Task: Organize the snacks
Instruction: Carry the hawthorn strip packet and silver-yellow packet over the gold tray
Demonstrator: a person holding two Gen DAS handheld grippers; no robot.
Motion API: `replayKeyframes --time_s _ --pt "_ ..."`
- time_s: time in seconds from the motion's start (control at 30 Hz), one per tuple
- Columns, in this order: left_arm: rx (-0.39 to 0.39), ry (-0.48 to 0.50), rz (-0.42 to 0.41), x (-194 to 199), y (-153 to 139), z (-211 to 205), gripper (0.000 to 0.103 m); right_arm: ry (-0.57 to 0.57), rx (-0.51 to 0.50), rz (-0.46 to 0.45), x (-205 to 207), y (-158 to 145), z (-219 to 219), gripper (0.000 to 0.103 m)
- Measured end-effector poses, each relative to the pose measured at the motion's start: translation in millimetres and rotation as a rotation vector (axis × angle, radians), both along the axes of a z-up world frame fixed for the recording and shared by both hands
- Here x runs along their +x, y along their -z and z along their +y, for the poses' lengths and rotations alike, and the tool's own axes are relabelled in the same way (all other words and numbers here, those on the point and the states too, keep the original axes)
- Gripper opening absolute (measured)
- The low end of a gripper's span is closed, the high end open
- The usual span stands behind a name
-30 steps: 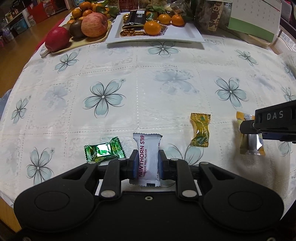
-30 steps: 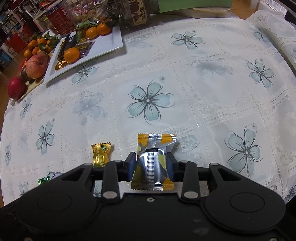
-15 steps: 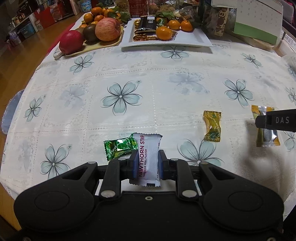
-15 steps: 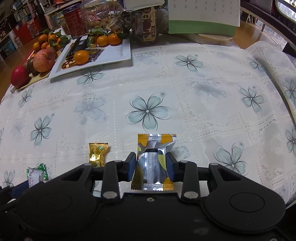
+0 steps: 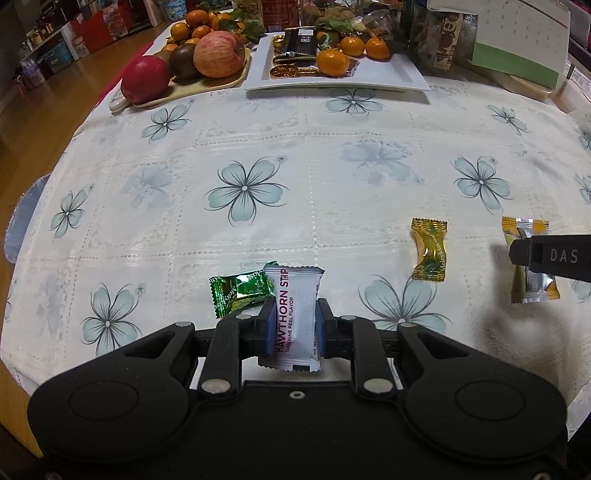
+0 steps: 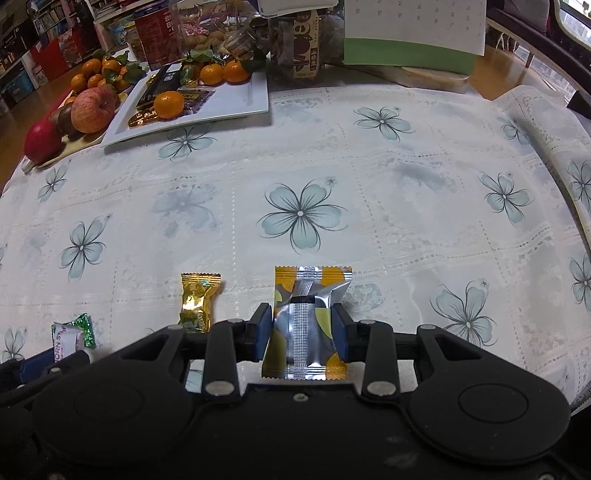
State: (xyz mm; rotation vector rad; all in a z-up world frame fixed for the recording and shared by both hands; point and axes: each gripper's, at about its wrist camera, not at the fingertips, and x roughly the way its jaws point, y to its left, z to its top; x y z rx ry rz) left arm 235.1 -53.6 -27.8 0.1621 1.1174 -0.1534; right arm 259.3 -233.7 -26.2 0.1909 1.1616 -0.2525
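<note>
My left gripper (image 5: 294,325) is shut on a white Hawthorn Strip packet (image 5: 295,314), held just above the flowered tablecloth. A green wrapped candy (image 5: 240,293) lies on the cloth right behind it, to the left. My right gripper (image 6: 302,326) is shut on a silver and orange packet (image 6: 308,321), also lifted off the cloth; that packet (image 5: 532,269) shows at the right edge of the left wrist view. Between the two grippers lies a gold wrapped candy (image 5: 430,253), seen too in the right wrist view as the gold candy (image 6: 197,301).
At the table's far side a white tray (image 5: 388,75) holds tangerines, gold coins and a dark bar. Left of it a board (image 5: 207,83) carries apples and other fruit. Jars and a desk calendar (image 6: 410,33) stand at the back. The table edge falls off on the left.
Both grippers have tilted up with their packets, so more of the far table shows. The green candy now sits partly behind the white packet. Both grips are unchanged.
</note>
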Motion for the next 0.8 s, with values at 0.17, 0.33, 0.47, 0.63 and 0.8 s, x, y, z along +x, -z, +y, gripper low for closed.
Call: replayKeyframes --time_s 0.17,0.33,0.47,0.63,0.8 --pt "0.003 0.019 0.000 2 1 -9 0.028 -0.019 0.015 0.006 4 0 6 0.037" --pt "0.003 0.035 -0.011 2 -2 -14 0.028 -0.031 0.038 0.005 6 -1 8 0.037" --pt "0.007 0.040 -0.024 -2 -5 -13 0.028 -0.028 0.051 0.005 5 -1 7 0.037" --pt "0.008 0.047 -0.056 -15 -15 -2 0.029 -0.028 0.051 -0.016 -2 -4 7 0.037" --pt "-0.001 0.031 -0.093 -36 -26 20 0.029 -0.026 0.048 -0.106 -26 -17 5 0.037"
